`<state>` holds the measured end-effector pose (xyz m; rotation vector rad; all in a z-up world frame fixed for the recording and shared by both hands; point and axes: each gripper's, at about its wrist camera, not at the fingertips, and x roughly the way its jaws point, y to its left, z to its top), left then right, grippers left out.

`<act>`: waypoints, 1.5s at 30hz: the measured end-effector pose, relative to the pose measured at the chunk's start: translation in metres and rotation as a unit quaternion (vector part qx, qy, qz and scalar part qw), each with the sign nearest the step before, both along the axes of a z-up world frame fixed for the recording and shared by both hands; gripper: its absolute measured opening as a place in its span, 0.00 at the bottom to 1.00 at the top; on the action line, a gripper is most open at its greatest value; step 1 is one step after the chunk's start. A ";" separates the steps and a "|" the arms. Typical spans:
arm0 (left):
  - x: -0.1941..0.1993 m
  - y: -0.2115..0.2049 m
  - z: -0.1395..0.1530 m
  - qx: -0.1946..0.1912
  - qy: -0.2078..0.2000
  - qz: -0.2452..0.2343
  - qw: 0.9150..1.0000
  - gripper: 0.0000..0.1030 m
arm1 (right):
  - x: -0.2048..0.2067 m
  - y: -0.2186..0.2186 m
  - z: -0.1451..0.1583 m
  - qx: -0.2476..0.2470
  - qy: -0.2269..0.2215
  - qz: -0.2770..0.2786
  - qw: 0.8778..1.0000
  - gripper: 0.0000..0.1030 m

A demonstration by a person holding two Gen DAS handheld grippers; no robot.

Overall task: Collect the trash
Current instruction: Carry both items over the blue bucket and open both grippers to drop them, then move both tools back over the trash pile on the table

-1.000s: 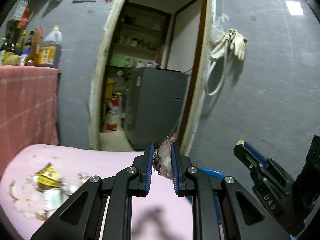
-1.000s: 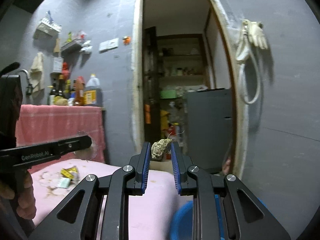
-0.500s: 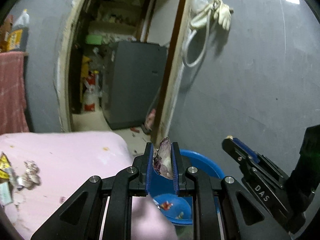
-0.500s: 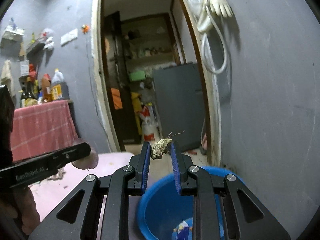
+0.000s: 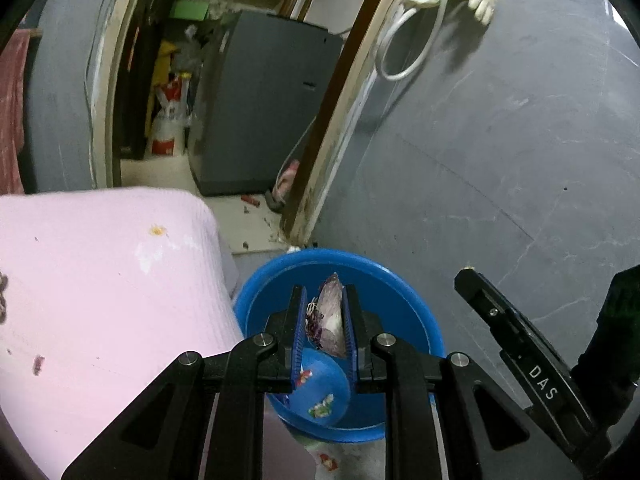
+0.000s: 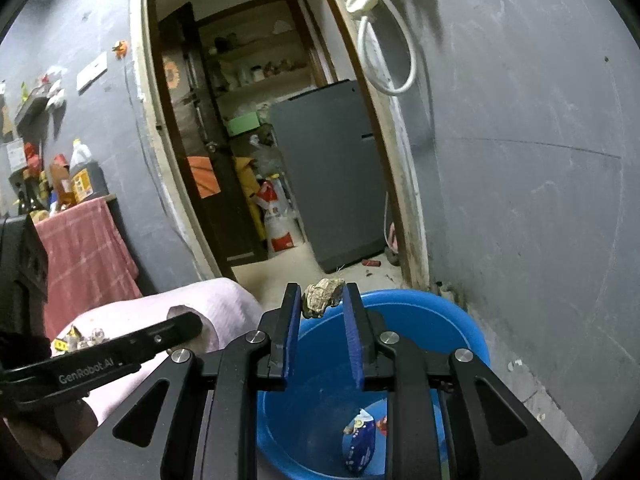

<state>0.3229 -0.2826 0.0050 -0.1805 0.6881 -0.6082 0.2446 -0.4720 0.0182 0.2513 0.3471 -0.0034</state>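
left gripper: pinching purple peel | right gripper: pinching brown scrap | both above blue bucket

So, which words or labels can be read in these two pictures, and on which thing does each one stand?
"DAS": on the black right hand-held gripper, seen from the left wrist.
"GenRobot.AI": on the black left hand-held gripper, seen from the right wrist.
Yellow label on the dark oil bottle: too small to read.
Blue wrapper in the blue plastic bucket: blurred.
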 end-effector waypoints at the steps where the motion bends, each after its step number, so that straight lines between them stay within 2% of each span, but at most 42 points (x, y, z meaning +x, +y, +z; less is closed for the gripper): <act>1: 0.002 0.000 0.000 0.000 0.004 0.000 1.000 0.15 | 0.000 -0.001 -0.001 0.002 0.002 -0.002 1.000 0.19; 3: 0.005 0.000 -0.003 -0.003 0.013 0.000 1.000 0.17 | 0.001 -0.004 -0.002 0.006 0.005 -0.004 1.000 0.19; 6: 0.005 0.001 -0.005 -0.006 0.020 0.000 1.000 0.28 | 0.001 -0.005 -0.003 0.010 0.007 -0.007 1.000 0.20; 12: 0.001 0.007 -0.001 -0.007 0.012 0.011 1.000 0.31 | 0.001 -0.007 -0.002 0.014 0.008 -0.011 1.000 0.25; 15: -0.002 0.012 0.002 -0.006 0.002 0.022 1.000 0.37 | 0.001 -0.005 0.001 0.014 0.005 -0.015 1.000 0.29; 18: -0.007 0.020 0.008 -0.001 -0.016 0.035 0.999 0.38 | 0.000 -0.004 0.002 0.014 -0.001 -0.016 1.000 0.31; 20: -0.011 0.026 0.013 0.004 -0.029 0.043 0.999 0.43 | -0.002 -0.002 0.004 0.011 -0.008 -0.017 1.000 0.41; 23: -0.019 0.040 0.022 0.008 -0.054 0.059 0.997 0.53 | -0.004 0.005 0.008 0.005 -0.020 -0.014 1.000 0.47; 27: -0.035 0.059 0.036 0.020 -0.100 0.093 0.990 0.67 | -0.006 0.015 0.015 -0.002 -0.034 -0.012 0.999 0.63; 29: -0.042 0.070 0.042 0.021 -0.120 0.109 0.987 0.74 | -0.007 0.022 0.019 -0.001 -0.045 -0.009 0.999 0.75; 34: -0.056 0.105 0.052 0.021 -0.149 0.154 0.977 0.93 | -0.012 0.042 0.030 -0.011 -0.076 0.009 0.997 0.86; 36: -0.063 0.121 0.056 0.020 -0.157 0.173 0.972 0.95 | -0.013 0.052 0.034 -0.010 -0.092 0.020 0.996 0.93; 37: -0.064 0.126 0.057 0.021 -0.159 0.180 0.970 0.95 | -0.014 0.058 0.037 -0.010 -0.101 0.025 0.995 1.00; 45: -0.078 0.176 0.066 0.029 -0.183 0.227 0.956 0.98 | -0.020 0.103 0.053 -0.017 -0.164 0.076 0.983 1.00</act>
